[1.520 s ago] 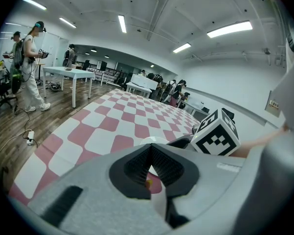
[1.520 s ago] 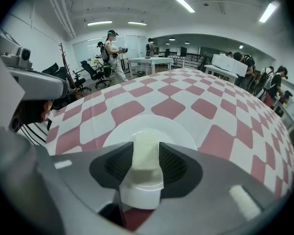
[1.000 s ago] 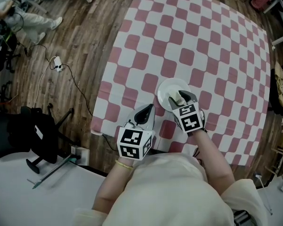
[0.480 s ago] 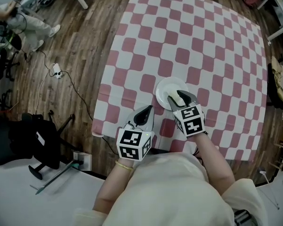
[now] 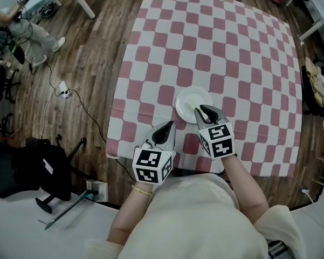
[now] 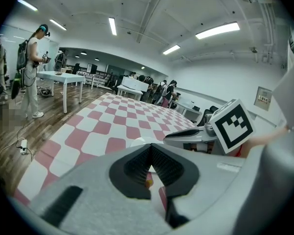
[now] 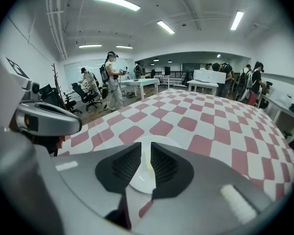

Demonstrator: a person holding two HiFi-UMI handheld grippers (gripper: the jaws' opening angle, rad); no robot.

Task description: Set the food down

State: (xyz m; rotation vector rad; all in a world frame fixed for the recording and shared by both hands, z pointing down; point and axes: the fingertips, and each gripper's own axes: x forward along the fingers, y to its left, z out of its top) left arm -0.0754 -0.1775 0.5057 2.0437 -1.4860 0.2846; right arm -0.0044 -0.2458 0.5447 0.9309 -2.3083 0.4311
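- White plate (image 5: 191, 99) sits on a red-and-white checked cloth (image 5: 215, 42), close to the cloth's near edge.
- Right gripper (image 5: 209, 112) hangs over the near rim of the plate, pointing away from the person.
- In the right gripper view, the right gripper's (image 7: 146, 151) jaws stand a narrow slit apart with their ribbed pads parallel. The plate (image 7: 137, 182) shows through the slit and below it.
- A pale cream patch (image 7: 147, 166) lies on the plate inside that slit and looks like the food. It is too small and too pale to name with certainty, and the head view does not show it.
- Left gripper (image 5: 166, 128) is just to the left of the plate and nearer the person, over the cloth and apart from the plate.
- In the left gripper view, the left gripper's (image 6: 149, 153) jaws meet at their tips, and the pads spread into a dark wedge further back. A speck of red and yellow shows low in that wedge; whether it is cloth or something else cannot be told.
- Wooden floor (image 5: 91, 53) lies to the left of the plate, beyond the cloth's edge.
- A black office chair (image 5: 38, 161) stands on the floor, well to the left of the plate.
- A person (image 5: 21, 20) is far off to the plate's upper left.
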